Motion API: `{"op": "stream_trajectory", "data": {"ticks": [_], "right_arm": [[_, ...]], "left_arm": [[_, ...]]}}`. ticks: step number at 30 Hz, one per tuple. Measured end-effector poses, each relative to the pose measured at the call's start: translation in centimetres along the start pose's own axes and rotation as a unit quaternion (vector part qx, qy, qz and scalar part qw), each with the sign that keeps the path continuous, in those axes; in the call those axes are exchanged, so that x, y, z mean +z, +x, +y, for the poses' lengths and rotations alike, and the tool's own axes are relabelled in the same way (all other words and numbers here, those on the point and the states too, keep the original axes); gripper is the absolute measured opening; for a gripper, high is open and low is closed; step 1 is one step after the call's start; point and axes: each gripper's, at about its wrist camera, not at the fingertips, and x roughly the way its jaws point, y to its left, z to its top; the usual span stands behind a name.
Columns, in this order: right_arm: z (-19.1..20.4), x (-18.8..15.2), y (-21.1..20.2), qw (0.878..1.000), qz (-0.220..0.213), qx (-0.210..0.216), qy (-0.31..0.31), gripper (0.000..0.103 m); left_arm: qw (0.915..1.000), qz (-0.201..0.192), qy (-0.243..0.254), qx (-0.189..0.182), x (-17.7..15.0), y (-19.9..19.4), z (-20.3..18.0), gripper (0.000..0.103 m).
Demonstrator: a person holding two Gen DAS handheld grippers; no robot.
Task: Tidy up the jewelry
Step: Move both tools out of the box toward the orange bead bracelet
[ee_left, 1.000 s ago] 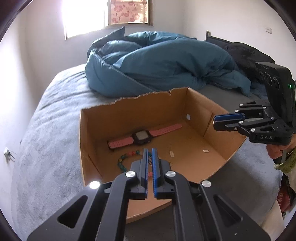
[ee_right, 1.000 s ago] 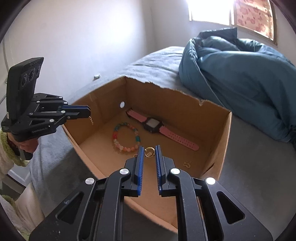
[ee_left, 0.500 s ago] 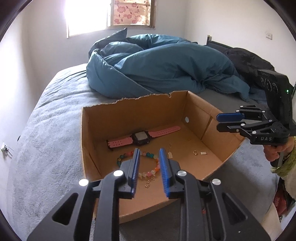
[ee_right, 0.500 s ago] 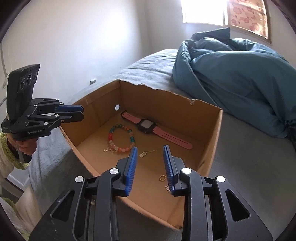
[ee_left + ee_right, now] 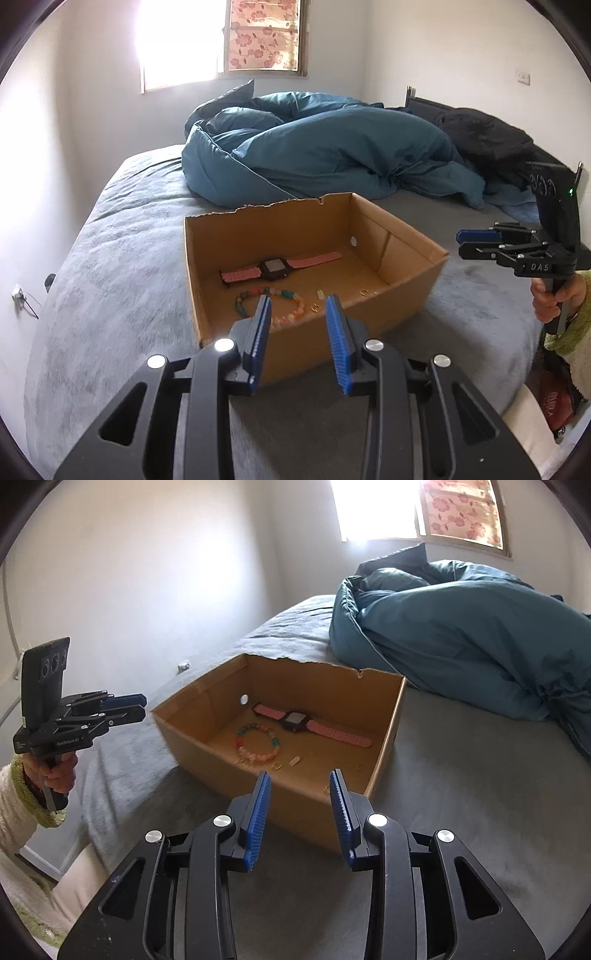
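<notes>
Box (image 5: 402,273) open-topped on bed (image 5: 110,280); entry from above unobstructed. Four cardboard walls block sideways reach; near wall stands between both grippers and the floor. Inside: watch (image 5: 275,266) along far wall, bracelet (image 5: 257,743) mid-floor, small gold pieces (image 5: 364,291) scattered near front. Bare floor toward right corner. Duvet (image 5: 332,155) heaped behind box, apart from it. Grey bed surface free either side.

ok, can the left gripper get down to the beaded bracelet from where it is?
Probably yes. The left gripper is open and empty, held above the near wall of the open-topped cardboard box. The beaded bracelet lies on the box floor, nothing over it; the pink watch lies behind.
</notes>
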Motion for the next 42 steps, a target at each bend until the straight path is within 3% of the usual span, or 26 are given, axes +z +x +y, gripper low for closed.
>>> {"op": "stream_trajectory", "data": {"ticks": [7,18,27,31,34,42], "right_arm": [[2.5,-2.2,0.2,1.0,0.019,0.022,-0.003,0.033],[4.2,-3.5,6.8,0.996,0.067,0.06,0.01,0.033],[5.3,-4.3,13.0,0.99,0.139,0.033,-0.014,0.029],[5.3,-5.1,14.6,0.985,0.174,0.011,-0.015,0.02],[5.2,-5.1,14.4,0.984,0.176,0.013,-0.012,0.007],[3.6,-6.0,11.4,0.985,0.172,-0.012,0.002,0.007]], "left_arm": [[0.9995,0.004,-0.016,-0.028,-2.9,-1.8,-0.8,0.03],[0.9979,0.05,0.035,-0.022,-6.1,3.9,-4.1,0.03],[0.995,0.088,0.044,-0.022,-8.3,7.3,-4.3,0.03],[0.9947,0.092,0.04,-0.026,-8.9,7.7,-4.2,0.03],[0.9947,0.092,0.035,-0.029,-9.0,7.9,-4.1,0.03],[0.9944,0.095,0.032,-0.031,-9.0,8.4,-4.0,0.03]]}}
